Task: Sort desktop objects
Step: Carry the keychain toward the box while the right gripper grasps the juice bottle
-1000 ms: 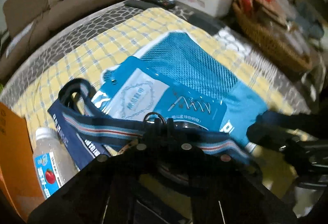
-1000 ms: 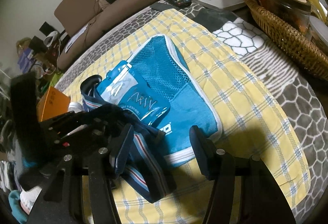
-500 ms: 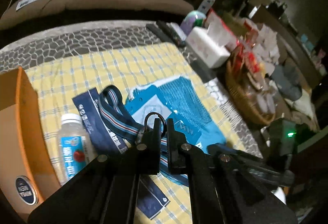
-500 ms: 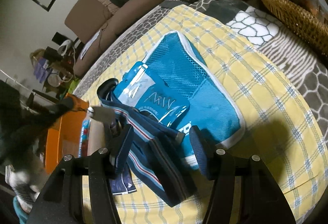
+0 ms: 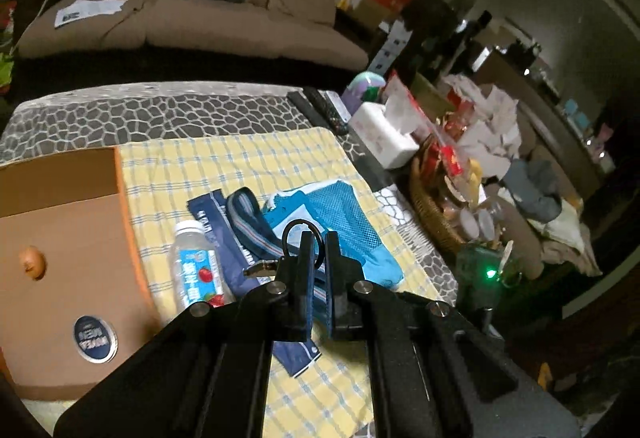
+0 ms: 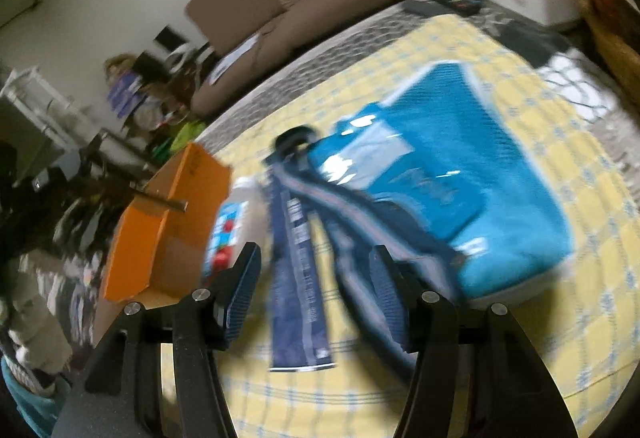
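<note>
My left gripper [image 5: 318, 238] is shut on the metal ring [image 5: 300, 234] of a striped navy lanyard [image 5: 250, 224] and holds it above the yellow checked cloth [image 5: 240, 165]. The lanyard trails over a blue mesh pouch [image 5: 348, 222] and a blue packet [image 6: 380, 165]. A water bottle [image 5: 194, 270] lies beside a dark blue flat packet [image 6: 298, 270]. An open orange box [image 5: 60, 238] stands at the left. My right gripper [image 6: 316, 270] is open and empty, over the dark blue packet and the lanyard [image 6: 360, 222].
A white tissue box [image 5: 384, 133], remote controls [image 5: 320, 107] and a wicker basket [image 5: 432, 213] of snacks stand at the table's right. A brown sofa [image 5: 192, 17] lies behind the table. The orange box holds a round blue tin [image 5: 95, 338].
My left gripper has risen and pulled back with the lanyard ring, so the lanyard lifts off the pouch. My right gripper has swung left, toward the box and bottle.
</note>
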`<state>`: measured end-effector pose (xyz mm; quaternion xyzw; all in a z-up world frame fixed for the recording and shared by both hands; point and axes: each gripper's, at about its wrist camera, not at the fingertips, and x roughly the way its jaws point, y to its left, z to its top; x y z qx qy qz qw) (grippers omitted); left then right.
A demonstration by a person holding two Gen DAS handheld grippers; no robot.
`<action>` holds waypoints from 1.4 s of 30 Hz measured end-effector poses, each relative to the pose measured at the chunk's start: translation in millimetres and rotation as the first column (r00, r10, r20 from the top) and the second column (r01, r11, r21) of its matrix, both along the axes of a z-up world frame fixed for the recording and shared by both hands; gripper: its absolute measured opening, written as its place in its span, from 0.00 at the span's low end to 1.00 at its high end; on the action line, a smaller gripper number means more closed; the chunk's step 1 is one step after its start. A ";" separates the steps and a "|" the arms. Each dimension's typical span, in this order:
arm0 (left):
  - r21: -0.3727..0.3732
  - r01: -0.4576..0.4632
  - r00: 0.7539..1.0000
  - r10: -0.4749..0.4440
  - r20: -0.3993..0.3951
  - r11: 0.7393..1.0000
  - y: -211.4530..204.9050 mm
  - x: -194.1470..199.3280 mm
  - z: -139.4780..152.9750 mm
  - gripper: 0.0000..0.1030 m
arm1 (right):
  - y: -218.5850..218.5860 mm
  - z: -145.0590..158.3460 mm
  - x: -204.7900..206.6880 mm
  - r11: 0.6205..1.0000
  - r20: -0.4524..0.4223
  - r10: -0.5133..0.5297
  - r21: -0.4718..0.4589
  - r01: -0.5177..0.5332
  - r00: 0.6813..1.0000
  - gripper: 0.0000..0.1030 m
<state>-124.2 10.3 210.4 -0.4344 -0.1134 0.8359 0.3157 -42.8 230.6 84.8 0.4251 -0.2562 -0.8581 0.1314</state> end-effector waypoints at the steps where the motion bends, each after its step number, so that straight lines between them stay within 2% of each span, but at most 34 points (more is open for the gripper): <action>1: 0.003 -0.007 1.000 0.007 -0.001 1.000 -5.7 3.0 1.8 0.04 | -8.2 1.0 -1.8 1.000 -0.001 0.020 -0.003 -0.020 1.000 0.57; 5: 0.015 -0.034 0.999 0.034 -0.006 0.999 -28.0 11.6 10.5 0.04 | -42.9 1.6 -9.2 0.997 0.007 0.068 -0.021 -0.068 0.998 0.62; 9: 0.017 -0.050 0.999 0.050 -0.011 0.999 -48.1 18.8 17.6 0.04 | -83.7 2.0 -18.8 0.992 0.022 0.109 0.063 -0.110 0.994 0.64; 12: 0.021 -0.062 0.998 0.062 -0.017 0.998 -58.8 23.5 21.3 0.04 | -109.6 -3.2 -37.6 0.986 0.081 0.119 0.103 -0.127 0.990 0.64; 17: 0.062 -0.095 0.995 0.096 -0.016 0.994 -82.4 27.0 26.9 0.04 | -134.9 -12.1 -69.8 0.985 0.149 0.125 0.101 -0.141 0.981 0.64; 23: 0.121 -0.142 0.989 0.145 -0.018 0.982 -113.3 28.7 31.8 0.04 | -154.1 -29.4 -85.7 0.984 0.194 0.106 0.122 -0.131 0.975 0.66; 31: 0.139 -0.180 0.983 0.183 -0.011 0.974 -147.3 31.4 28.4 0.04 | -173.9 -34.9 -101.6 0.955 0.234 0.059 0.268 -0.122 0.971 0.68; 39: 0.146 -0.221 0.975 0.223 0.002 0.964 -179.4 32.7 22.4 0.04 | -170.8 -39.6 -112.1 0.965 0.288 0.041 0.238 -0.113 0.957 0.69; 42: 0.147 -0.229 0.973 0.231 0.005 0.962 -188.1 33.9 20.4 0.04 | -172.0 -35.7 -103.6 0.944 0.279 0.067 0.294 -0.151 0.958 0.71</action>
